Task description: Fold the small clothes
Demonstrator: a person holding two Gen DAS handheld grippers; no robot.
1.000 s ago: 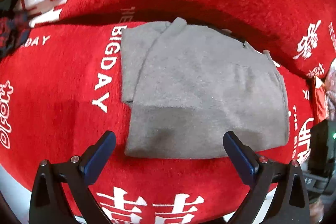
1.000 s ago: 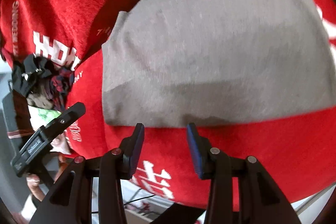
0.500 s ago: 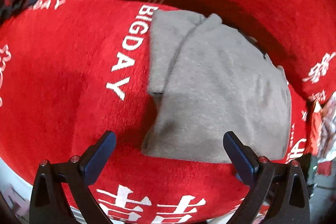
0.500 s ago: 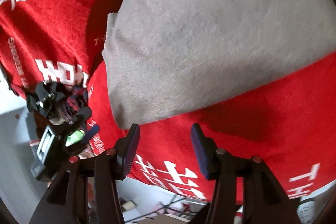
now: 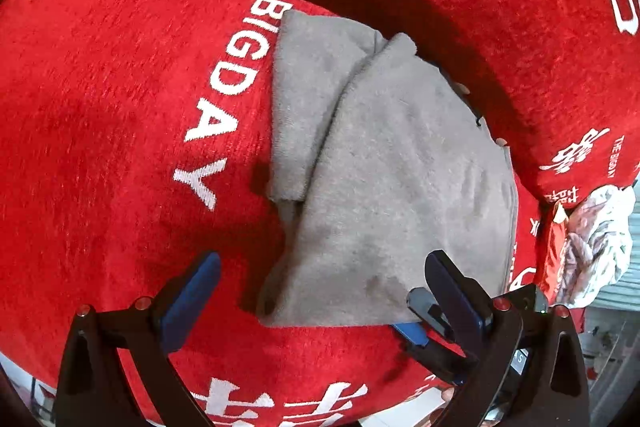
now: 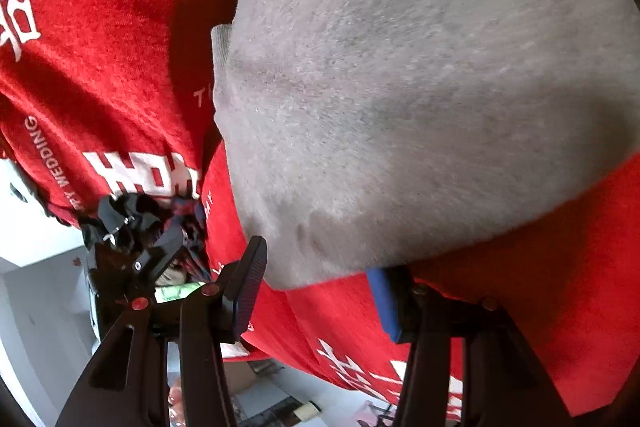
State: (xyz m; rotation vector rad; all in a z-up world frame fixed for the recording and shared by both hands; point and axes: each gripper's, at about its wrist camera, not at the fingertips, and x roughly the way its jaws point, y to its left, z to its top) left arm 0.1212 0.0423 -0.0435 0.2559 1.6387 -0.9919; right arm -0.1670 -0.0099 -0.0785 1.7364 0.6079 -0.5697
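Beside the grey garment (image 5: 384,163), the red cloth (image 5: 100,107) reads "BIGDAY".

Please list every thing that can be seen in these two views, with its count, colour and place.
grey folded garment: one, grey, lies on the red blanket, middle of both views.
red blanket: one, red with white letters, covers the whole surface under the garment.
dark clothes pile: one, black and dark plaid, at the blanket's edge, left in the right wrist view.
crumpled pale cloth: one, whitish, beyond the blanket's right edge in the left wrist view.
left gripper: one, black with blue fingers, open, above the garment's near edge.
right gripper: one, black with blue fingers, open, around the garment's near corner.
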